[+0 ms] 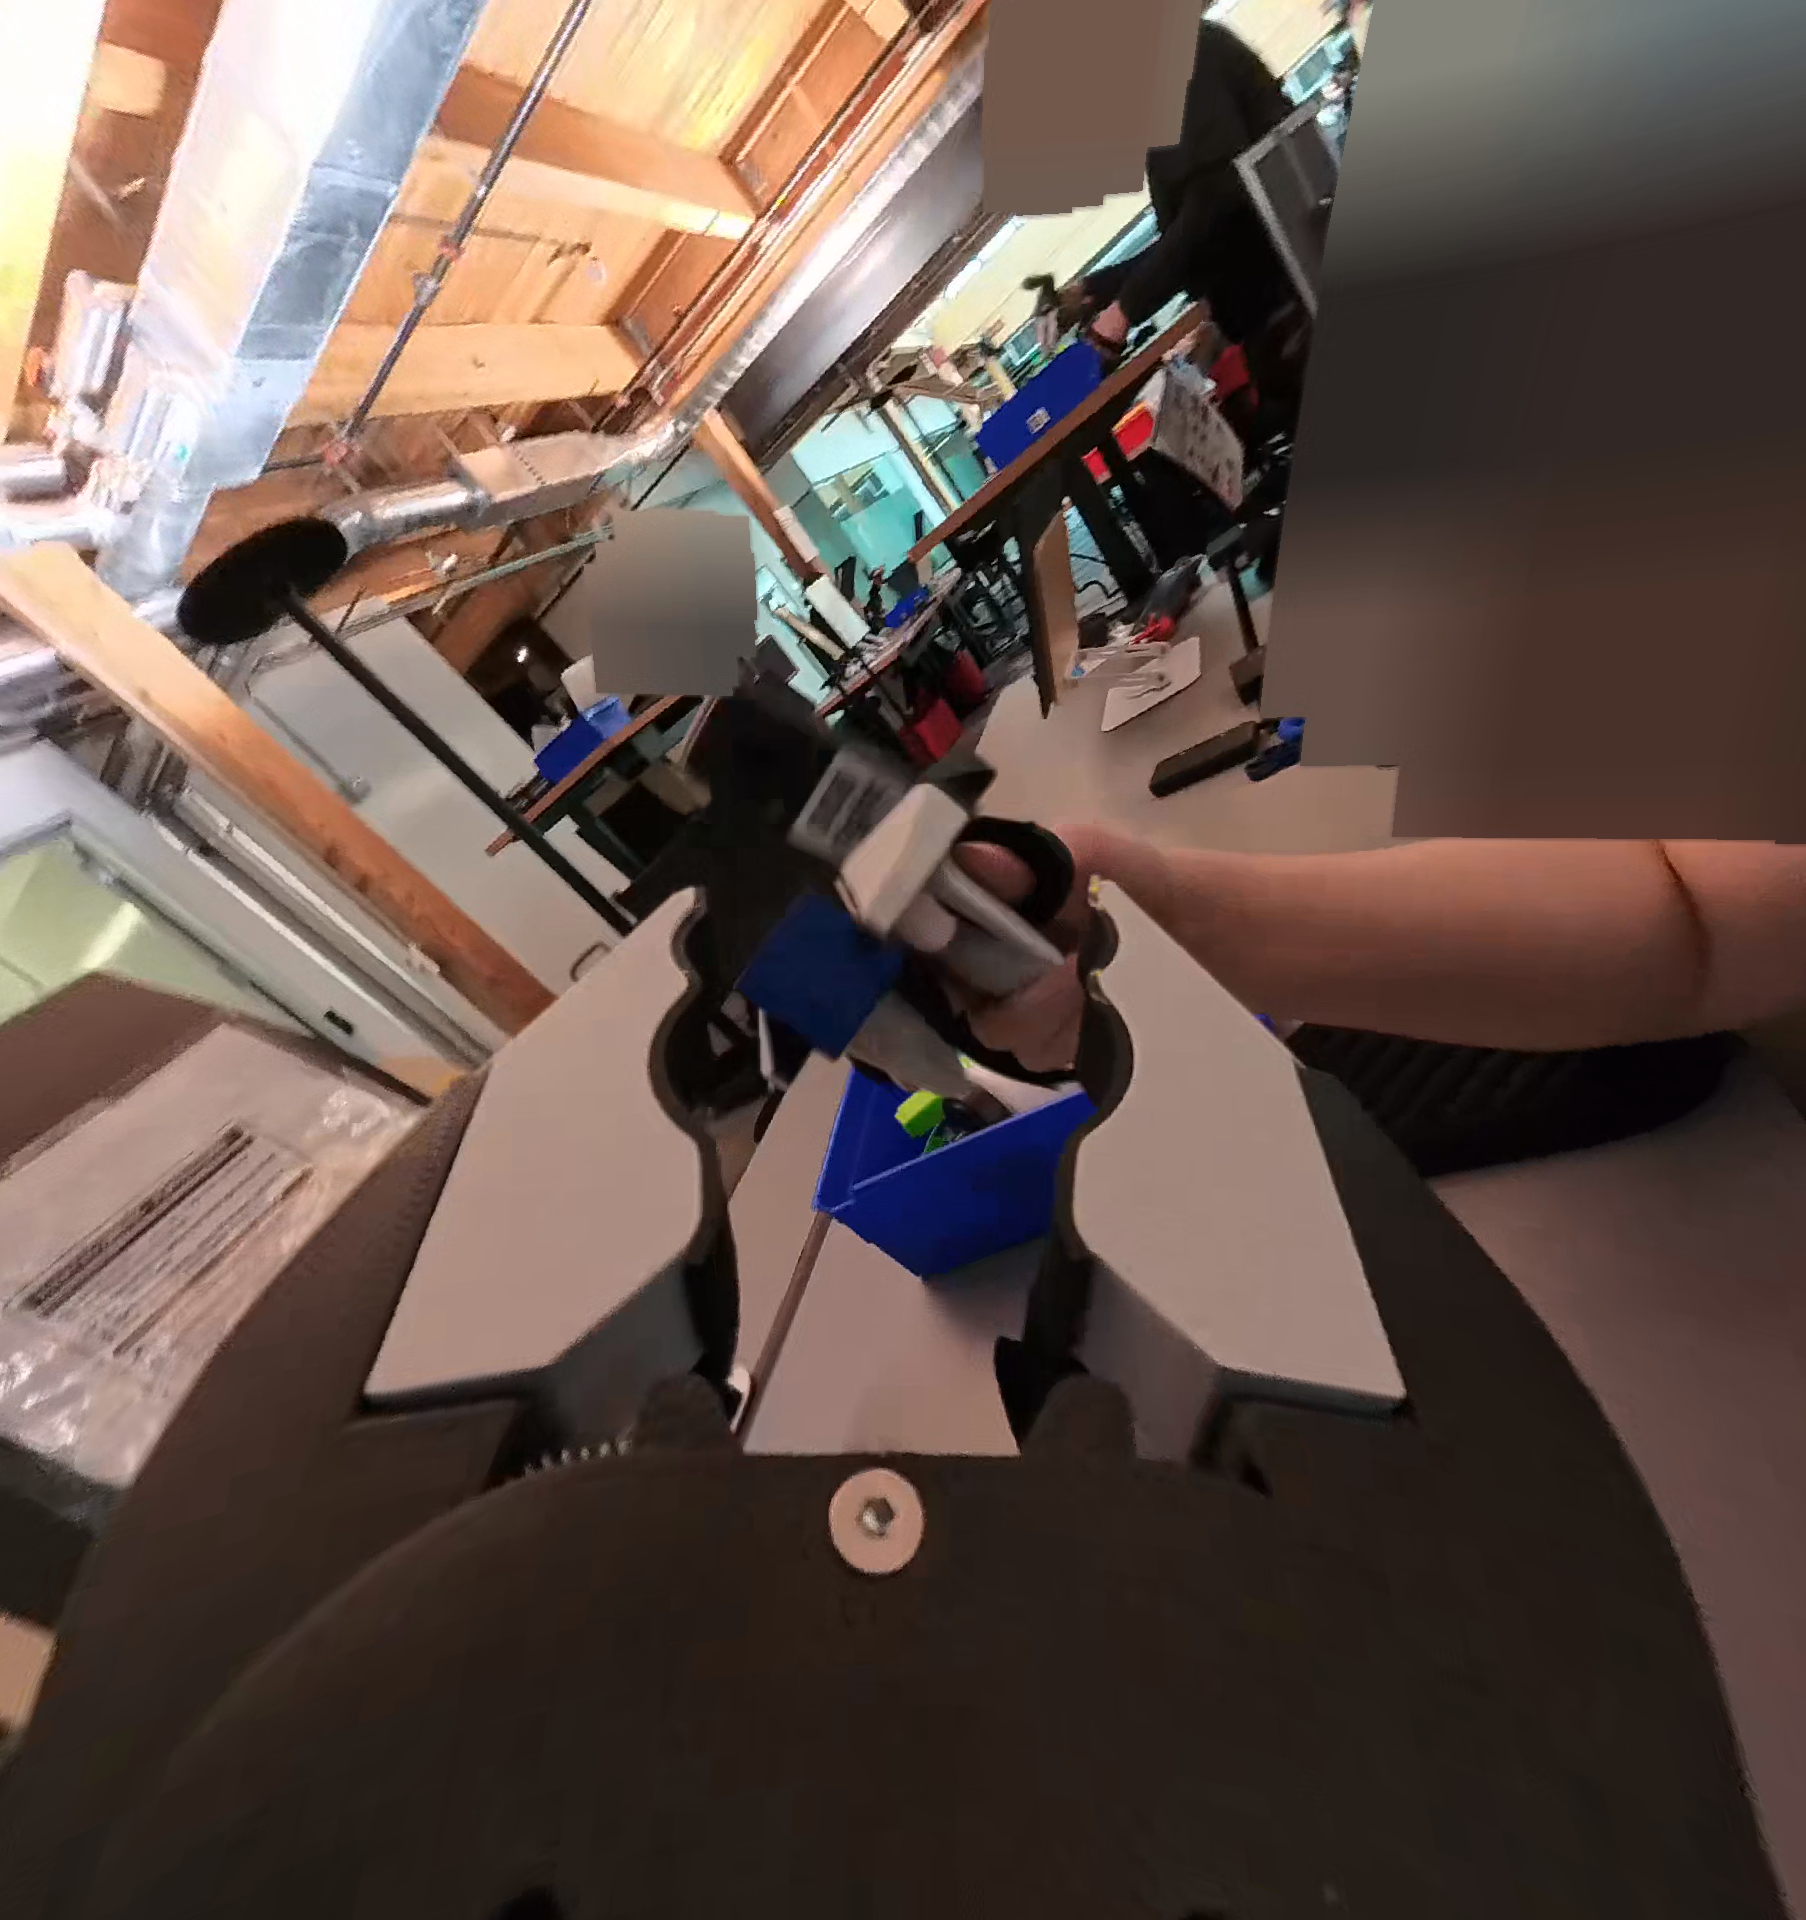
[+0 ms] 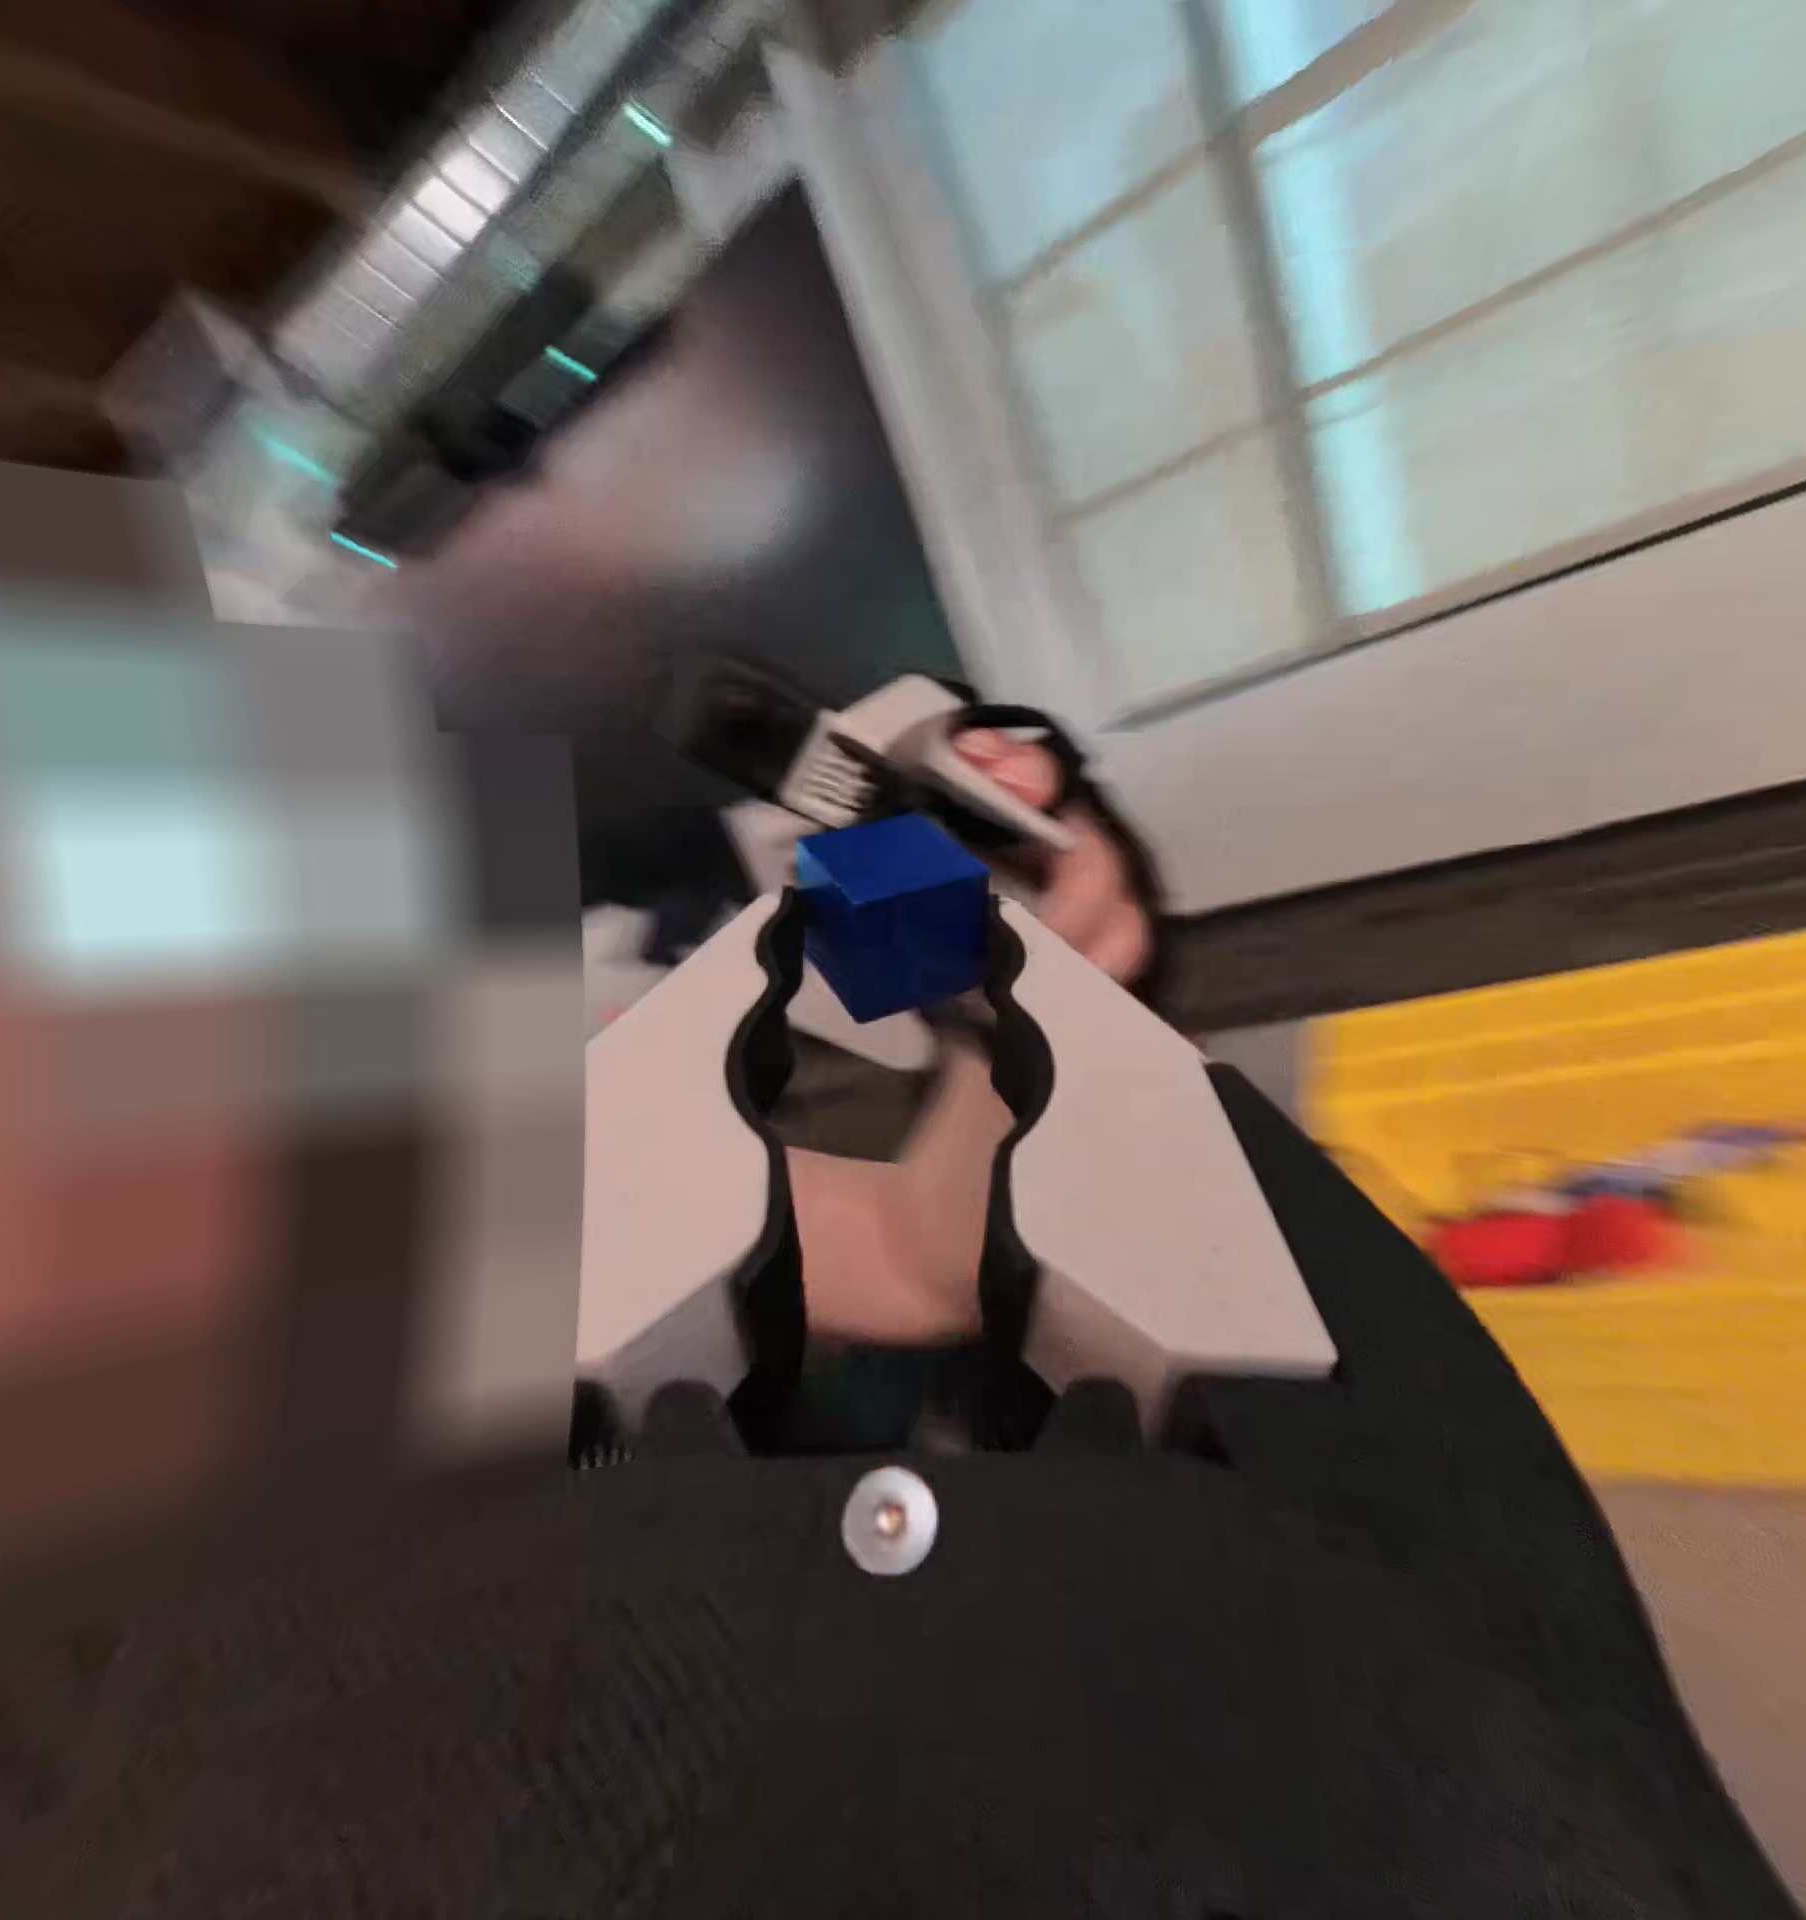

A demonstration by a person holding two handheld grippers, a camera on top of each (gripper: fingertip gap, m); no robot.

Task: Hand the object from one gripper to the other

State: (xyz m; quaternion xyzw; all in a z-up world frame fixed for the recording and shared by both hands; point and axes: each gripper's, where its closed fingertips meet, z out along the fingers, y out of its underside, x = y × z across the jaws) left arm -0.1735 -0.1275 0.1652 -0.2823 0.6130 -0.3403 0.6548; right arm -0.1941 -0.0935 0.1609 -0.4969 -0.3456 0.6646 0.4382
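A blue cube is gripped between the fingertips of my right gripper, held up in the air. In the left wrist view the same cube sits in the gap of my left gripper, whose jaws stand wide open around it. The cube is nearer the left-hand finger and I see no contact with either finger. The right gripper's grey fingers and the hand holding that gripper show just behind the cube. The left gripper's body shows blurred beyond the cube in the right wrist view.
A blue bin with green pieces stands on the grey table below the grippers. A person's forearm reaches in from the right. A yellow surface with blurred red things lies at the right of the right wrist view.
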